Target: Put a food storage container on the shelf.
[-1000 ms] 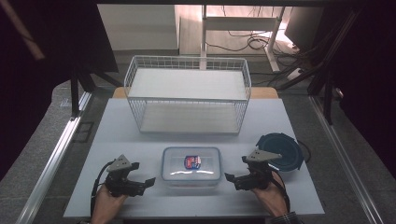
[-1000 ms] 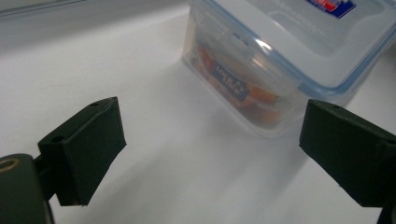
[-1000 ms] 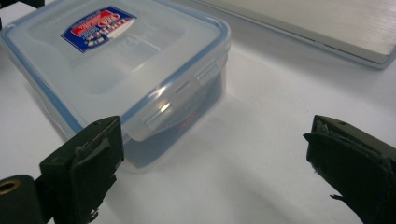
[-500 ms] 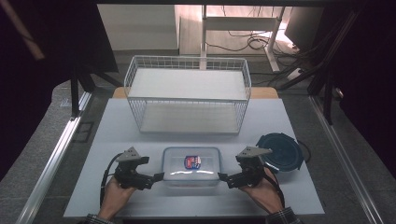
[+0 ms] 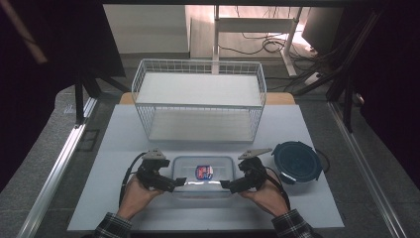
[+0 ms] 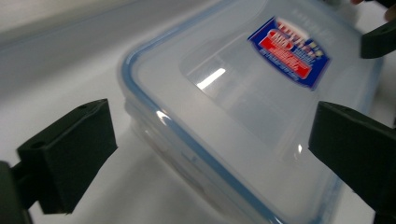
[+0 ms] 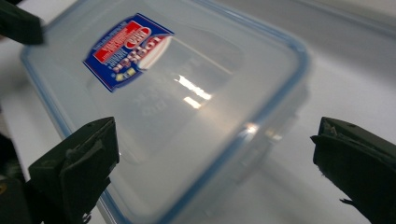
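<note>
A clear rectangular plastic container [image 5: 203, 176] with a blue-rimmed lid and a red and blue label [image 5: 203, 172] sits near the table's front edge. My left gripper [image 5: 179, 182] is at its left end and my right gripper [image 5: 225, 185] at its right end. Both stand open, jaws spread wide around a corner of the container [image 6: 233, 121] [image 7: 177, 107]. The left gripper [image 6: 210, 163] and the right gripper [image 7: 219, 172] hold nothing. The other gripper's jaw tip shows at the far edge of each gripper view.
A white wire basket [image 5: 199, 101] stands at the back middle of the white table [image 5: 119, 148]. A dark blue round lid [image 5: 295, 161] lies to the right of the container, close to my right hand.
Both grippers have moved inward from the sides and now bracket the container's two ends. The container has not moved.
</note>
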### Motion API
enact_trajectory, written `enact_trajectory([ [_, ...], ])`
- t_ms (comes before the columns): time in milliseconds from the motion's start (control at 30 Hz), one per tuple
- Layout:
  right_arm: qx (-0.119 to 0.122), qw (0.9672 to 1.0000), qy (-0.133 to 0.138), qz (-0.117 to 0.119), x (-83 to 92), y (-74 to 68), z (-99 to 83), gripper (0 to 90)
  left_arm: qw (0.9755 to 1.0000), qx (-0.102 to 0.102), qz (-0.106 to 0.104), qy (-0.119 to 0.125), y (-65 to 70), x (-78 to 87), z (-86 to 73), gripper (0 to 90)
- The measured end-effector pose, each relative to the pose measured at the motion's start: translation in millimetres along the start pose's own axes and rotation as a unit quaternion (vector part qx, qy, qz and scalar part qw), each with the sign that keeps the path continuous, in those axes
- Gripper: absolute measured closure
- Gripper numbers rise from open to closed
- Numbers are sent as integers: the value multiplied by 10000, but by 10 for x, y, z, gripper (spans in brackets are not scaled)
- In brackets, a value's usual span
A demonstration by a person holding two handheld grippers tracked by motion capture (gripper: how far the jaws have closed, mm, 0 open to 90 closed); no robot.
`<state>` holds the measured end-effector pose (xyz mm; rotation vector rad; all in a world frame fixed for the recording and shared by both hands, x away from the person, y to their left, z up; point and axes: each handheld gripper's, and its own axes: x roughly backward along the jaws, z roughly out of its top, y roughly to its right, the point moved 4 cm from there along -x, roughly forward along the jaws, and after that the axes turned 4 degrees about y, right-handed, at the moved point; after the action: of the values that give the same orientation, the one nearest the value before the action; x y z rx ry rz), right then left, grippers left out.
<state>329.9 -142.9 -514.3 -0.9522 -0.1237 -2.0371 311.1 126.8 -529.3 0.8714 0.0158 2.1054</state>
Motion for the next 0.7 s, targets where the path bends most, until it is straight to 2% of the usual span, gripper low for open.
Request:
enact_trajectory([
  [33, -66, 9999, -13, 82, -23, 0, 2, 0, 9999, 96, -123, -11, -9, -21, -10, 0],
  [67, -132, 9998, -26, 152, -41, 6, 1, 0, 9999, 96, -123, -11, -9, -21, -10, 0],
  [100, -239, 9994, -70, 245, -55, 12, -2, 0, 9995, 208, -252, -24, -22, -34, -23, 0],
  [133, -332, 9988, -117, 344, -68, 22, -10, 0, 9976, 404, -551, -144, -36, -56, -68, 0],
  [167, -436, 9979, -160, 452, -79, 29, -21, 1, 9961, 530, -670, -199, -33, -68, -93, 0],
  [200, -529, 9967, -219, 574, -90, 34, -37, 6, 9961, 530, -670, -199, -33, -68, -93, 0],
  [233, -616, 9951, -278, 724, -104, 29, -55, 0, 9952, 616, -734, -190, -17, -55, -127, 0],
  [300, -668, 9948, -293, 713, -100, 13, -75, 12, 9959, 565, -682, -203, 17, -6, -142, 30],
  [367, -579, 9957, -300, 652, -66, -11, -75, 43, 9960, 556, -686, -135, 29, 55, -165, 84],
  [467, -535, 9968, -259, 534, 37, -50, -81, 145, 9954, 617, -735, -51, 34, 134, -192, 216],
  [567, -656, 9957, -246, 614, 122, -70, -137, 229, 9958, 551, -724, -68, 109, 221, -253, 275],
  [600, -712, 9953, -193, 635, 154, -72, -159, 271, 9960, 550, -699, -2, 131, 254, -266, 295],
  [633, -787, 9944, -102, 699, 202, -65, -180, 320, 9953, 642, -716, 72, 134, 278, -274, 334],
  [667, -810, 9939, -73, 749, 235, -56, -191, 367, 9953, 642, -716, 72, 134, 278, -274, 384],
  [700, -845, 9931, -7, 817, 269, -45, -203, 407, 9927, 829, -839, 255, 116, 326, -308, 432],
])
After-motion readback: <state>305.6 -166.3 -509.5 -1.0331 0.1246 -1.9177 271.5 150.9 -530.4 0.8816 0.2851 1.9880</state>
